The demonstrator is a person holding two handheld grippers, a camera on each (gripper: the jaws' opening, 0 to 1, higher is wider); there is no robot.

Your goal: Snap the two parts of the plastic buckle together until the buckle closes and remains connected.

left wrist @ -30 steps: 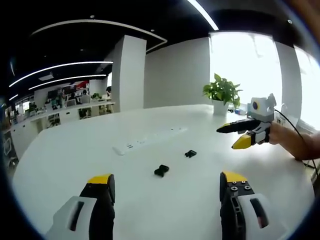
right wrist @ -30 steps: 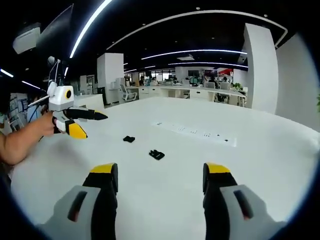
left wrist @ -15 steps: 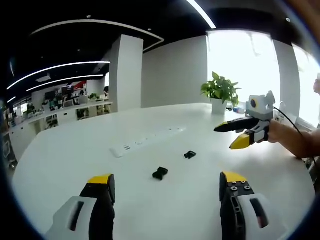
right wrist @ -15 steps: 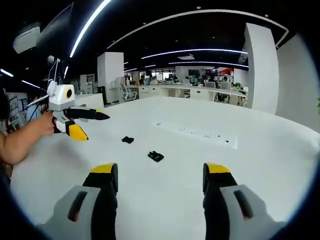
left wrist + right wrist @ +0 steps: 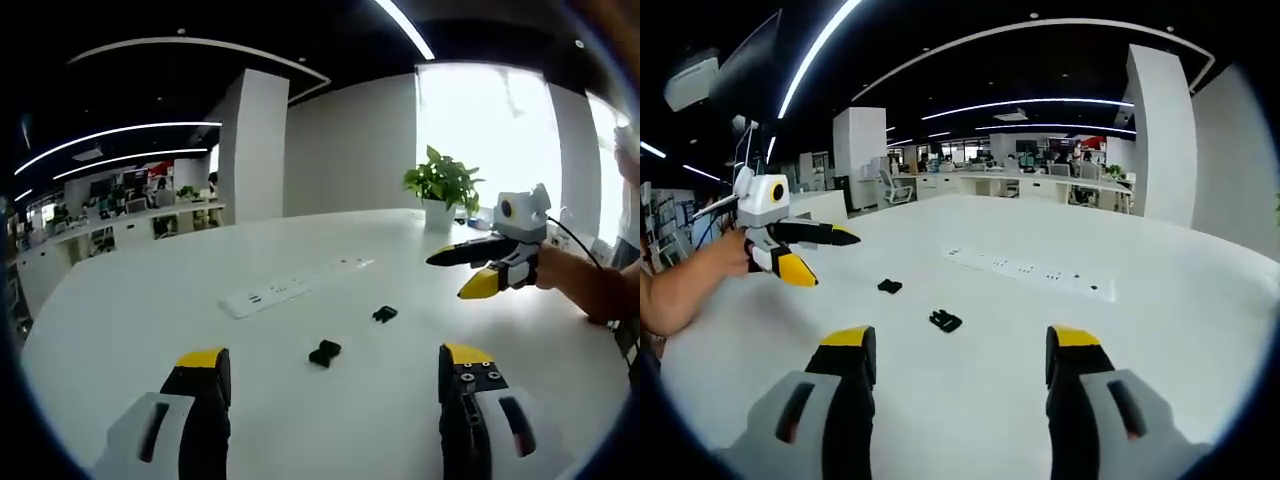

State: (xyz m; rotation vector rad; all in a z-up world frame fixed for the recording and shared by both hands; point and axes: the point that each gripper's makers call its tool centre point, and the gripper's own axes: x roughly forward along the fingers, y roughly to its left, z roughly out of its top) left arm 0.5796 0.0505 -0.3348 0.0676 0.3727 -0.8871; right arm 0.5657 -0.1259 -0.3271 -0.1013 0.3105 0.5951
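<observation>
Two small black buckle parts lie apart on the white table. In the left gripper view the nearer part rests just ahead of my open left gripper, and the smaller part lies farther right. My right gripper hovers open above the table at the right, held by a hand. In the right gripper view one part lies ahead of my open right gripper, the other part farther left. There the left gripper hangs open at the left. Nothing is held.
A long white power strip lies across the table beyond the buckle parts. A potted plant stands at the far edge near the window. A person's forearm reaches in from the left. Office desks fill the background.
Both views have shifted slightly, so the buckle parts sit a little lower in each picture. The parts themselves have not moved. Both grippers stay open.
</observation>
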